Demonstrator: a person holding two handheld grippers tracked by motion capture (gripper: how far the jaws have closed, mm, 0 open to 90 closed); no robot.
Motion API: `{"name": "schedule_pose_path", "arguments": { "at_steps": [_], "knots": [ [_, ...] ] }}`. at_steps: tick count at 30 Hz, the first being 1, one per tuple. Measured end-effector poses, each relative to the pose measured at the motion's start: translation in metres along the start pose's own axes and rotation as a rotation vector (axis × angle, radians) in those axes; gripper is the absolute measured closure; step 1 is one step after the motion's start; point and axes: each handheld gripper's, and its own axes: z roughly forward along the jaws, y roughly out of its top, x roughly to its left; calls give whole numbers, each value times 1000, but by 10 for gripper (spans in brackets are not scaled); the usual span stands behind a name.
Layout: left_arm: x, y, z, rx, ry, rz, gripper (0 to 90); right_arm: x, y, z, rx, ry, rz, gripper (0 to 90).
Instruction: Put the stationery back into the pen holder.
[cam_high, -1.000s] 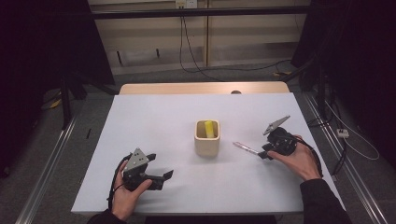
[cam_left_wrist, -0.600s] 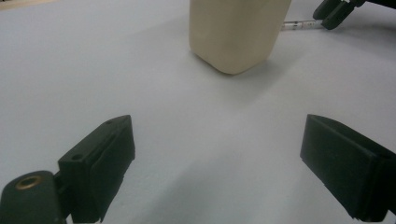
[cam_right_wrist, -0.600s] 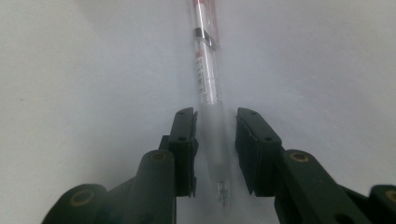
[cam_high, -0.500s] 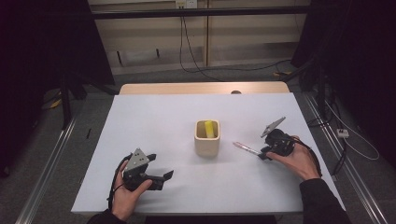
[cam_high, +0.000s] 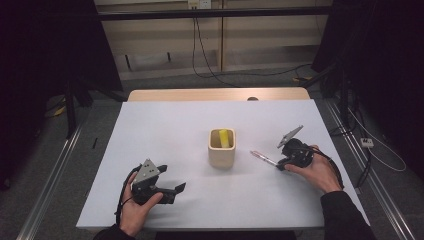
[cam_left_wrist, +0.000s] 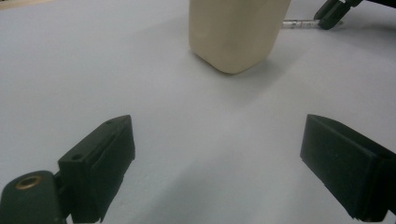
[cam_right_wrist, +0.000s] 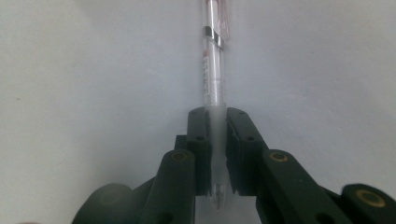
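A clear pen with a red tip lies on the white table, right of a beige cup that holds a yellow thing. My right gripper has just been closing its jaws, and the pads now press on the pen's near end. From above, the right gripper rests low on the table with the pen sticking out toward the cup. My left gripper sits near the front left. In its own view the left gripper stands wide open with nothing inside, facing the cup.
Bare white tabletop lies between the left gripper and the cup. A wooden strip borders the table's far edge, with dark floor and cables beyond. The person's forearms come in at the front edge.
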Motion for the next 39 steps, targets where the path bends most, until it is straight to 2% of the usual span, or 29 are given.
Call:
{"name": "schedule_pose_path", "arguments": {
  "at_steps": [7,12,16,21,26,33,35,39],
  "knots": [
    [0,0,0,-2,-2,-4,99,-2,-2,-1,-18,10,32,807],
    [0,0,0,-3,-3,-4,99,-6,-8,-8,-64,22,76,808],
    [-1,0,0,-10,-1,-4,99,-4,-10,-15,-95,27,84,808],
    [-1,1,-4,-34,9,-1,107,5,-11,-21,-110,33,76,808],
    [-3,2,-4,-29,4,9,107,18,-12,-29,-116,45,46,808],
    [-6,2,-4,-11,18,30,98,34,-25,-36,-122,72,40,808],
    [-8,3,-4,-9,9,32,90,39,-26,-36,-120,84,35,808],
    [-13,7,-4,-14,-14,65,78,50,-27,-34,-113,106,10,808]
  ]
}}
